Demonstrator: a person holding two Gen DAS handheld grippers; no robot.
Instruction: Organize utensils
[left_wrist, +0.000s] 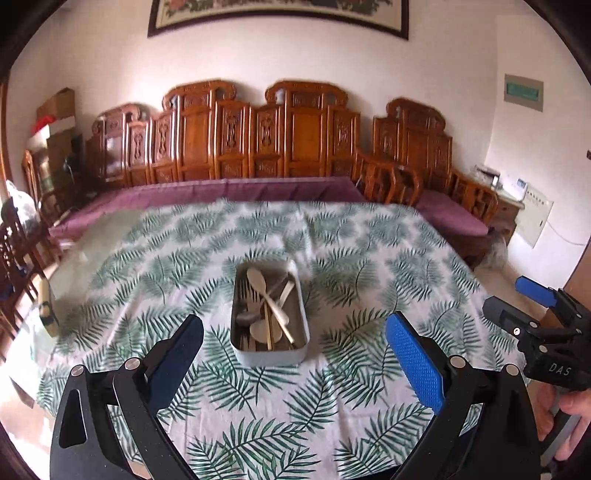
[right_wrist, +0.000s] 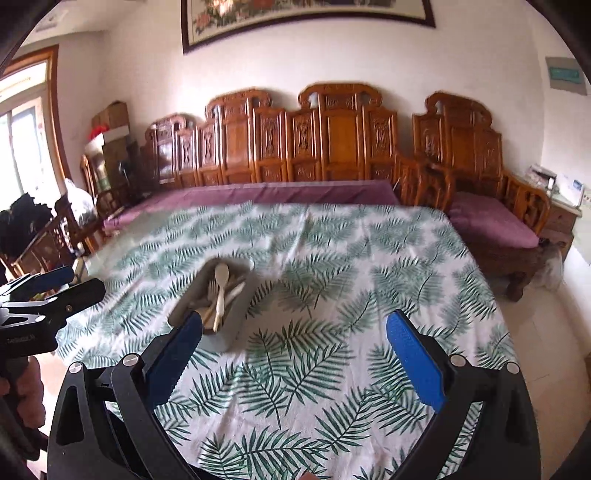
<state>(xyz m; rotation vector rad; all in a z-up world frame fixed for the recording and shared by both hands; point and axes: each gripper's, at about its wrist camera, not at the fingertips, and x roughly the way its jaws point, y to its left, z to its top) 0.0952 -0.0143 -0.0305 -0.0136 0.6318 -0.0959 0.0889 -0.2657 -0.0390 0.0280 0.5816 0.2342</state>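
While both hover empty, left gripper (left_wrist: 295, 354) and right gripper (right_wrist: 295, 354) gape wide.

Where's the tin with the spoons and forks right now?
The tin sits mid-table on the leaf-print cloth, straight ahead of the left gripper and front-left of the right gripper.
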